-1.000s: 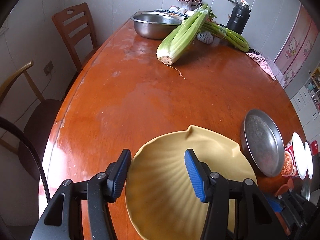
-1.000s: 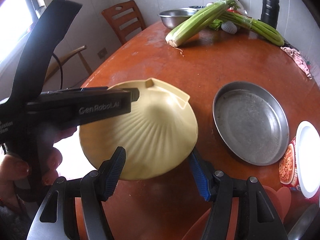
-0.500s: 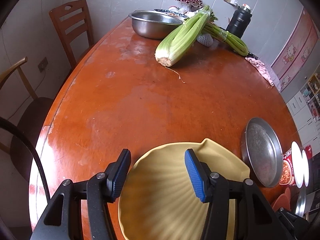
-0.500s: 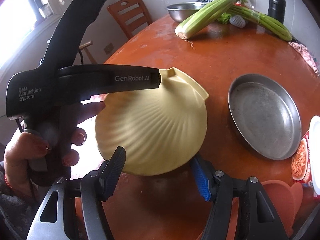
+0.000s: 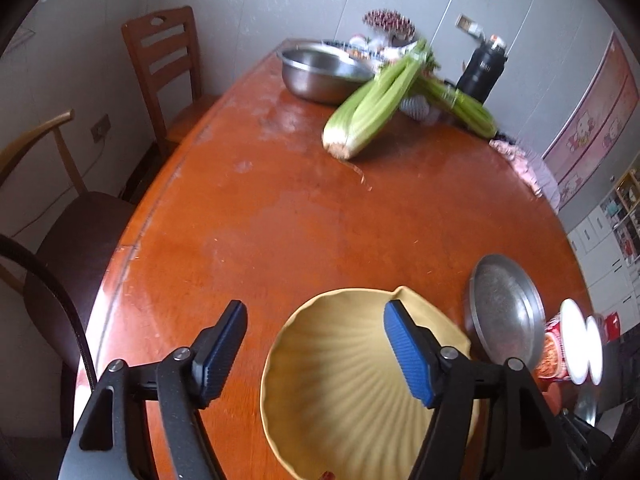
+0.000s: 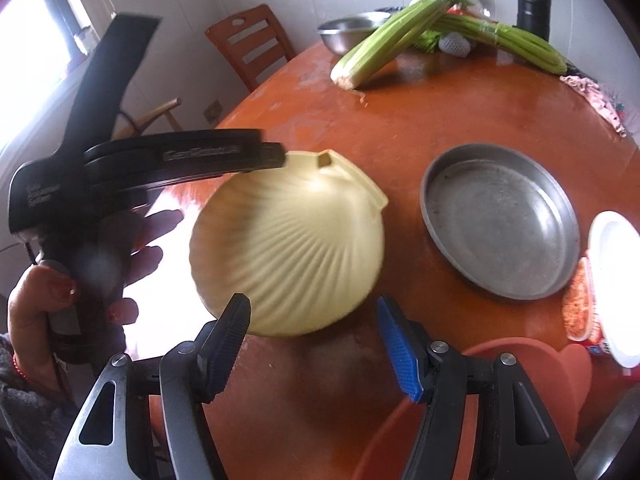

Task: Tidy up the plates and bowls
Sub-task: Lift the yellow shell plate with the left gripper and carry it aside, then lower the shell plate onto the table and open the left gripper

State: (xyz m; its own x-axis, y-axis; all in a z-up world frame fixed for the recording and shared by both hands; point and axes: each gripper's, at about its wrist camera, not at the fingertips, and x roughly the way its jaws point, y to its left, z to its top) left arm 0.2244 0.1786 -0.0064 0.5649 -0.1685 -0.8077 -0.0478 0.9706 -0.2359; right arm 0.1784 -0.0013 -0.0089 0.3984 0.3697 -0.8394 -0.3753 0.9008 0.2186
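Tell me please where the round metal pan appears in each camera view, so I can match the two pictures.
Left wrist view: the metal pan sits at lower right, just right of the yellow shell-shaped plate.
Right wrist view: the metal pan lies right of centre, again right of the yellow plate.
Shared landmark: the celery bunch at the far side of the table.
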